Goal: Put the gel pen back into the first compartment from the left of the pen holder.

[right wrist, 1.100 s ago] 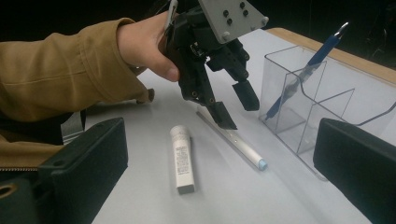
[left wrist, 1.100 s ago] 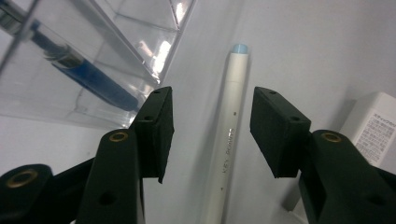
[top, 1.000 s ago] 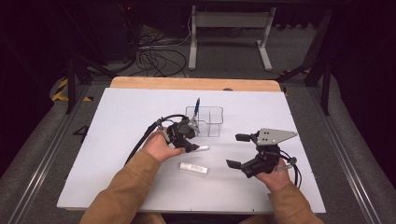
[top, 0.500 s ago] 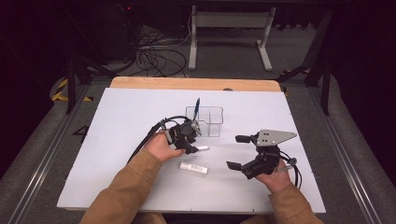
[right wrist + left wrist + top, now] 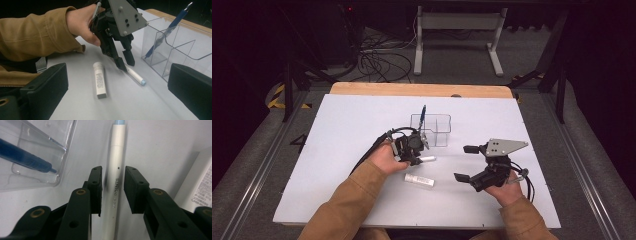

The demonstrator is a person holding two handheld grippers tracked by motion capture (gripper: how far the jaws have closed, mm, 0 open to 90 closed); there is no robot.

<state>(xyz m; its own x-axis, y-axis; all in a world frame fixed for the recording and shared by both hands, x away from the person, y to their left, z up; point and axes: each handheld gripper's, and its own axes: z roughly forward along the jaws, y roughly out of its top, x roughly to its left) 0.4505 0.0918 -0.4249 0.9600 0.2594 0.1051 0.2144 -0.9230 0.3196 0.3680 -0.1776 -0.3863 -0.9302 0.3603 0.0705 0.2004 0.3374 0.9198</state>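
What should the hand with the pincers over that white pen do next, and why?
Probably close the last bit. The left gripper straddles the white pen, its jaws have just been closing, yet slim gaps still show beside the barrel. Once the pads pinch it, lifting toward the clear organizer, where a blue pen stands, looks sensible.

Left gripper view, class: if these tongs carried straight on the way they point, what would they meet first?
The slim white pen with a pale blue tip, already lying between the left tongs on the white tabletop; the pads seem just short of it.
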